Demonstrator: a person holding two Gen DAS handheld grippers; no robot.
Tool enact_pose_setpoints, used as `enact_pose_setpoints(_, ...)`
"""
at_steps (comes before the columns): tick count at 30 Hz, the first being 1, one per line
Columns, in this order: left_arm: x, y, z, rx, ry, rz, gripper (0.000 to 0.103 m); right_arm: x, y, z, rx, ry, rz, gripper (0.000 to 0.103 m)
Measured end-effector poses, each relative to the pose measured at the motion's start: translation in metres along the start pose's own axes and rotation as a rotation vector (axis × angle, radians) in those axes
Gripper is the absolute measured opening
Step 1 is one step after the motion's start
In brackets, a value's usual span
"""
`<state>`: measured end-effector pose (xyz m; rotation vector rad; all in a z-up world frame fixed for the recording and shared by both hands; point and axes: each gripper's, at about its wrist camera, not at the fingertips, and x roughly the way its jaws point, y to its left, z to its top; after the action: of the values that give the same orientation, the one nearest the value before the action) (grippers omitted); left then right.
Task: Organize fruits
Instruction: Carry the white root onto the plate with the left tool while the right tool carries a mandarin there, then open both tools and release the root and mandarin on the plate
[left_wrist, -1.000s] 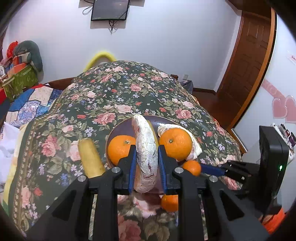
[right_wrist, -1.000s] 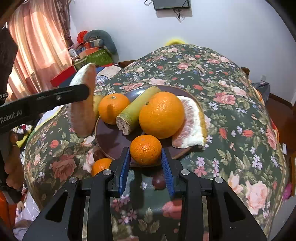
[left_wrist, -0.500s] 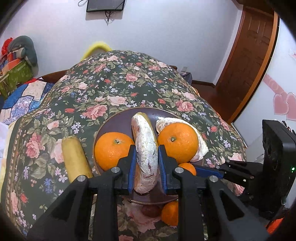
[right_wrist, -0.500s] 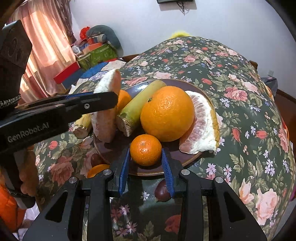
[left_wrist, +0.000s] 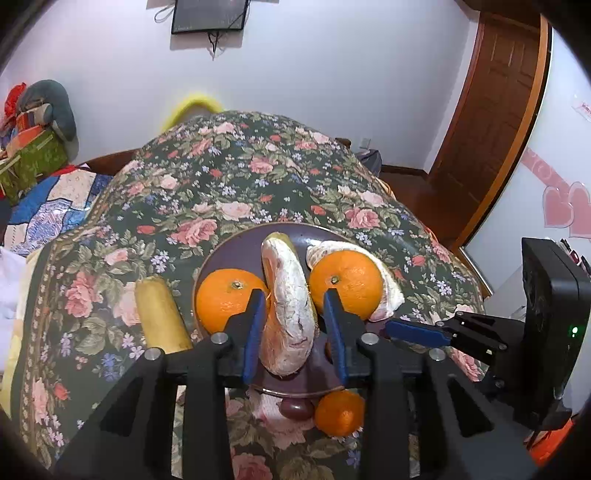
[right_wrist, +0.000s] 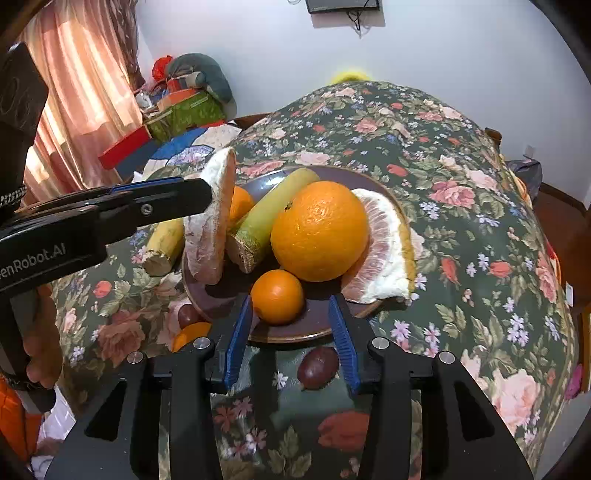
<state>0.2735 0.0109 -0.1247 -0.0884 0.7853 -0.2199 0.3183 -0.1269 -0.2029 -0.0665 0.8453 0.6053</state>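
A pomelo wedge (left_wrist: 290, 314) is seen between the blue pads of the left gripper (left_wrist: 291, 328), stood on edge w/ its lower tip on or just above the brown plate (left_wrist: 236, 247). The jaws look parted: a gap shows each side of the wedge in the left wrist view, so it is judged released or barely held; firm contact can't be confirmed. It is prob. kept upright so it fits the narrow slot between the left orange (left_wrist: 229, 299) and the cane stick (right_wrist: 273, 210), w/o knocking either.

The right gripper (right_wrist: 291, 332) is held wide open at the plate's near rim, w/ a small tangerine (right_wrist: 277, 296) sitting on the plate between its pads but not touched; it is judged just set down there.

Already on the plate: a big orange (right_wrist: 319, 230), leaned against a second pomelo wedge (right_wrist: 384, 254).

Still off the plate, on the floral cloth (right_wrist: 461, 206): a 2nd cane stick (left_wrist: 160, 314) to the left, a dark plum (right_wrist: 318, 367) and another tangerine (left_wrist: 340, 413) near the front rim, plus a 2nd dark fruit (right_wrist: 188, 315) beside it.

Task is judged approx. halfway done.
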Motion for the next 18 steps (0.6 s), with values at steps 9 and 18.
enact_pose_setpoints(9,-0.03,-0.006,-0.009,0.007,-0.011,0.027,0.04,-0.034,-0.003,-0.004,0.002,-0.059,-0.044,0.043)
enact_pose_setpoints(18,-0.042,-0.015,-0.037,-0.005,0.028,0.028,0.04,-0.058,-0.005,-0.014,-0.017,-0.085,-0.087,0.043)
